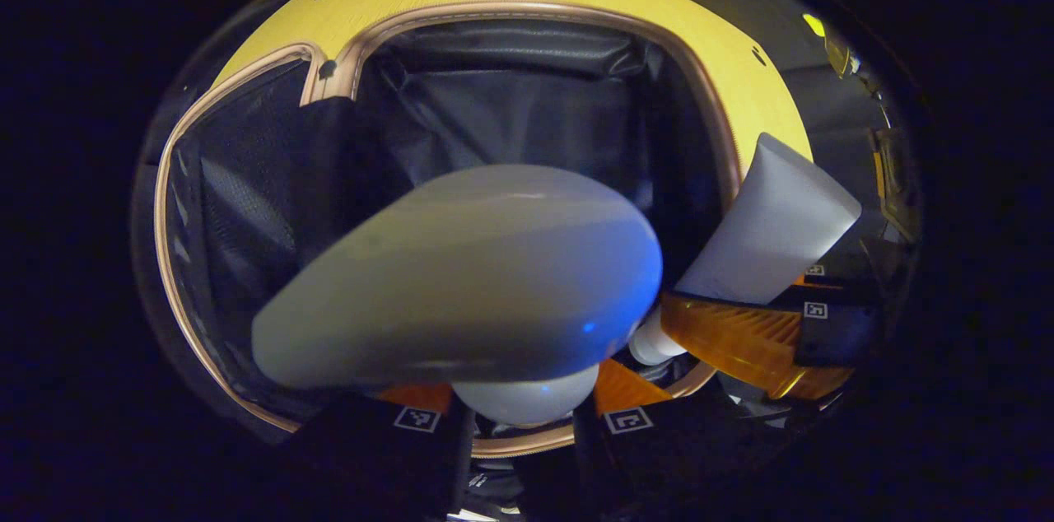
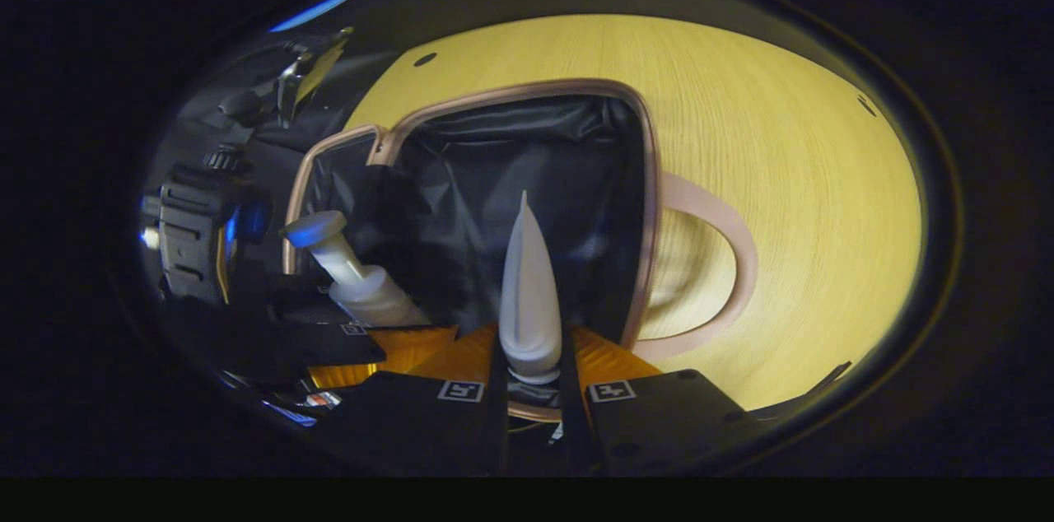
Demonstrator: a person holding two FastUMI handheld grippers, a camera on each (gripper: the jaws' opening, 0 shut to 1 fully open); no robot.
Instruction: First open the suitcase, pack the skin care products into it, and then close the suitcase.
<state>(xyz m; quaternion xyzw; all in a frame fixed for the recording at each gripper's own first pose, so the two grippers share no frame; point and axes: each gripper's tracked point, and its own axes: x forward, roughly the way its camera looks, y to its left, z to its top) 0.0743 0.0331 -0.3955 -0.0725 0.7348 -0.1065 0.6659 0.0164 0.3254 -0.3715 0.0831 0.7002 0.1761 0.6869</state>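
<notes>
A pump bottle [image 1: 461, 275] in the left gripper [image 1: 523, 411] and a tube [image 2: 529, 291] clamped by the right gripper [image 2: 531, 390] both point into the open suitcase [image 2: 527, 168].

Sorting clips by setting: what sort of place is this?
Probably a staged packing booth rather than a home: an open suitcase with dark fabric lining lies on a pale yellow wood-grain tabletop, and both handheld grippers hold white skincare containers above it.
</notes>
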